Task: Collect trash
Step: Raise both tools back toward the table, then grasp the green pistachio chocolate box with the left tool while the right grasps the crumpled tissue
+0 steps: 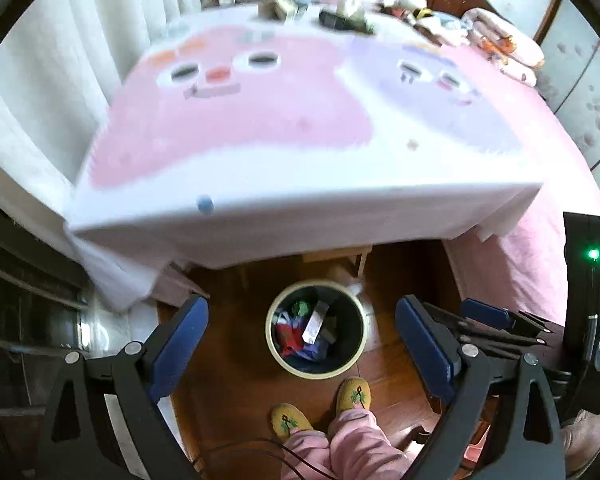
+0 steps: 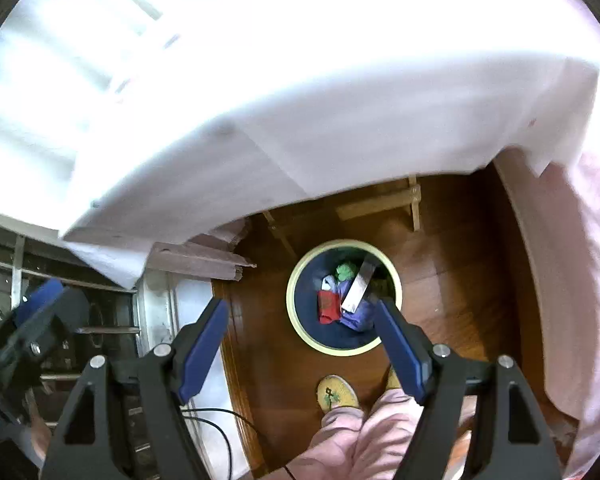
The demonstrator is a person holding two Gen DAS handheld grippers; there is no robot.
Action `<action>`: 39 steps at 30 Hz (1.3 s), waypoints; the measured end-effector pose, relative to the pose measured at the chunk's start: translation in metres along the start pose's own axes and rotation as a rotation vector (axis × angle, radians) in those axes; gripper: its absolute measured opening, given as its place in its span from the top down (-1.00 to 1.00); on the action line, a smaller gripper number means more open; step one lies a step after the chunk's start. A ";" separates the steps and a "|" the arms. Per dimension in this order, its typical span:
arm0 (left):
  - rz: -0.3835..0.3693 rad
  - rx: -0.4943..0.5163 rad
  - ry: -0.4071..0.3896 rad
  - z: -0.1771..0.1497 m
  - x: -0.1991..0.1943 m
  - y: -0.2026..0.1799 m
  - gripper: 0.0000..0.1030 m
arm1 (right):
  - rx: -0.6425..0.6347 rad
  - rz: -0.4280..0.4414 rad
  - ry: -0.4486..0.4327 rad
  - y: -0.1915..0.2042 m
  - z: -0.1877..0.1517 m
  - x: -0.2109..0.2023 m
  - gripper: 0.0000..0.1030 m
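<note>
Left gripper (image 1: pixel 302 330) and right gripper (image 2: pixel 302 334) both spread wide, blue flat pads empty, round cream-rimmed bin (image 1: pixel 274 336) on glossy wooden floor (image 2: pixel 452 276) below, crumpled trash (image 2: pixel 346 294) inside, cloth-draped table (image 1: pixel 300 208) above.

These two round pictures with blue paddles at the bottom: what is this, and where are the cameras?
No robot here: a person holds a hand tool in each hand, each with a camera looking along its two blue fingers. One picture is from the left gripper, the other from the right gripper. Both are open and hold nothing. They hang above a bin on the wooden floor, already holding trash such as a red wrapper. Behind is a cloth-covered table; small items sit at its far edge. The slippers are the person's.
</note>
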State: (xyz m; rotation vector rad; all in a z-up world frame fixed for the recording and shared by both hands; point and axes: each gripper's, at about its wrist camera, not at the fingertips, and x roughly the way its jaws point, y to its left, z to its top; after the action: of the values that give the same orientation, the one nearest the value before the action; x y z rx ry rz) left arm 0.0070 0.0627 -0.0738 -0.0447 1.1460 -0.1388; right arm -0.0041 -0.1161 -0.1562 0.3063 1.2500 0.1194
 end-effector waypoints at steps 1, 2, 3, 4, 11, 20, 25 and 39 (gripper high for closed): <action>-0.003 0.003 -0.016 0.005 -0.011 -0.001 -0.83 | -0.008 0.000 -0.008 0.004 0.001 -0.009 -0.48; -0.007 0.006 -0.033 0.010 -0.022 -0.002 -0.83 | -0.017 0.002 -0.018 0.009 0.002 -0.020 -0.47; -0.012 0.009 -0.049 0.014 -0.032 -0.002 -0.83 | -0.028 0.003 -0.032 0.014 0.003 -0.031 -0.47; -0.018 0.013 -0.064 0.018 -0.043 -0.002 -0.83 | -0.037 0.002 -0.043 0.018 0.004 -0.039 -0.48; -0.011 0.066 -0.157 0.044 -0.095 -0.006 -0.82 | -0.118 -0.003 -0.169 0.050 0.018 -0.101 -0.48; 0.021 0.098 -0.253 0.087 -0.127 -0.009 -0.82 | -0.165 -0.019 -0.302 0.070 0.057 -0.146 -0.48; 0.047 0.093 -0.268 0.118 -0.120 -0.005 -0.82 | -0.173 -0.014 -0.354 0.069 0.087 -0.155 -0.48; 0.133 -0.015 -0.178 0.304 -0.009 0.004 -0.82 | -0.245 0.015 -0.341 0.031 0.303 -0.109 -0.48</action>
State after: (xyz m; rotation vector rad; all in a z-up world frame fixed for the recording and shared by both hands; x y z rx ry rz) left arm 0.2805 0.0571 0.0590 0.0061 0.9693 -0.0076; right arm 0.2506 -0.1636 0.0371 0.1162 0.8840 0.2217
